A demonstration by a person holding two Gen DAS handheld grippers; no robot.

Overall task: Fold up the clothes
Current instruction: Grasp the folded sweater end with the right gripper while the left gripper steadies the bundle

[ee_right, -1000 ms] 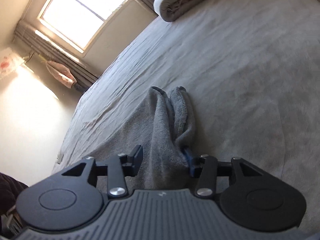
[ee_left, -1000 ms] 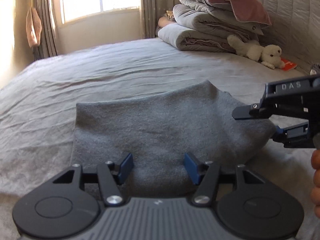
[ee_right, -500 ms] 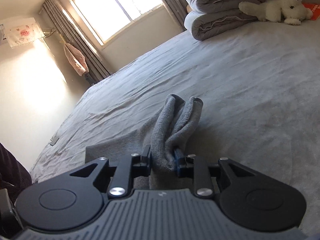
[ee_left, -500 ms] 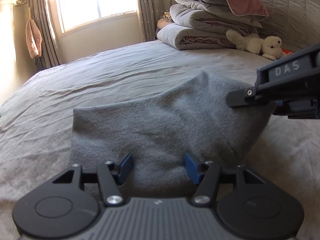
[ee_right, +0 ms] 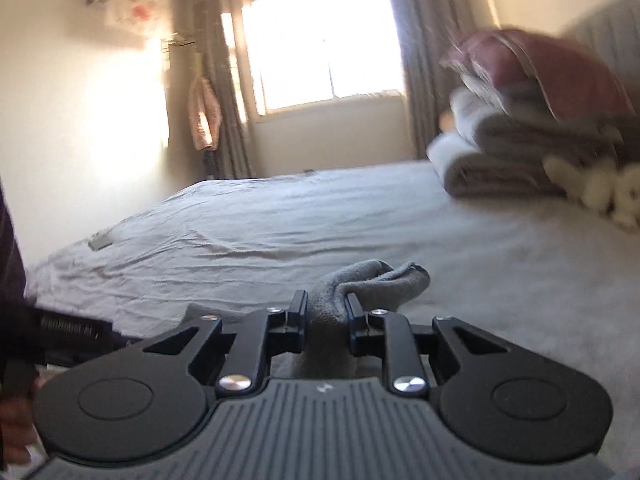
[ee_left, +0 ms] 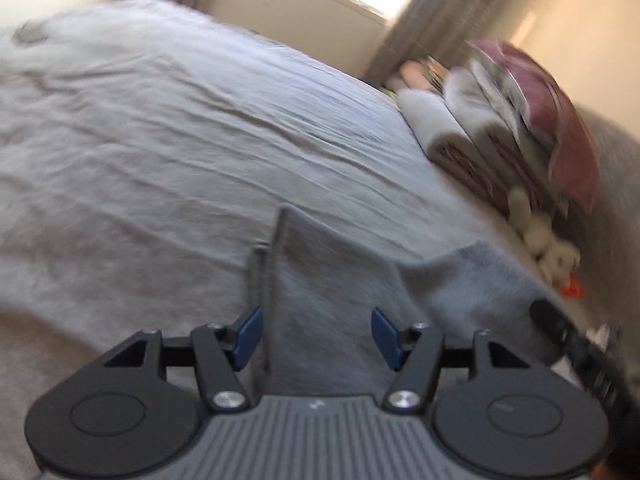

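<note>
Nearest the right wrist camera, the right gripper (ee_right: 326, 316) has its jaws pinched tight on a bunched corner of the soft grey fleece garment (ee_right: 368, 280), whose free end flops forward just past the fingertips. In the left wrist view, the left gripper (ee_left: 316, 332) has its jaws spread wide, with the same grey fleece garment (ee_left: 336, 292) lying between and under them, not gripped. A stiff-looking doubled edge of the cloth stands up just inside the left blue pad (ee_left: 248, 330). The garment seems partly raised off the wrinkled pale grey bed sheet (ee_left: 180, 140) on the right side, so the step in hand is likely carrying one side over to make a fold.

The next move probably calls for the left jaws to close on the near edge, or pin it down, while the right side is laid across squarely.

Both views are blurred. How many layers the garment has, and where its far edge lies, cannot be told. At the head of the bed, the stacked grey folded quilts (ee_right: 520, 152) with a maroon pillow (ee_right: 540, 64) and a white plush toy (ee_right: 612, 196) are smeared.
</note>
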